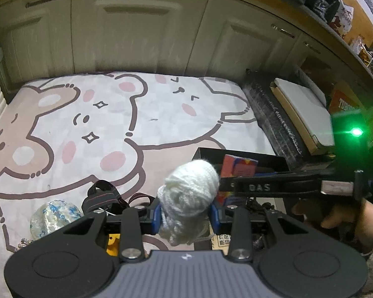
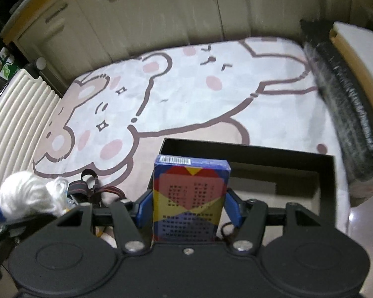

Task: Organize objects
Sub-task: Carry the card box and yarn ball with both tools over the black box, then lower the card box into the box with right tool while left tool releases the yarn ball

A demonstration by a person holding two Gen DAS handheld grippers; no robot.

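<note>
My left gripper [image 1: 186,213] is shut on a white ball of yarn [image 1: 190,193], held above the cartoon rug. In the right wrist view the same yarn [image 2: 24,196] shows at the far left. My right gripper [image 2: 187,206] is shut on a blue, red and yellow patterned box [image 2: 189,198], held upright just in front of the open black box [image 2: 328,173] on the rug. The left wrist view shows the patterned box [image 1: 238,166] and the black box [image 1: 273,162] at the right, with the right gripper's black body and a hand [image 1: 335,213] beside them.
Black straps with red stitching [image 1: 102,198], a foil-wrapped ball [image 1: 53,216] and a yellow item [image 1: 112,245] lie on the rug [image 1: 112,124] near me. A long black wrapped bundle [image 2: 345,114] and a flat white-topped box [image 1: 303,109] line the right side. Cream cabinets stand behind, a ribbed radiator [image 2: 15,114] at left.
</note>
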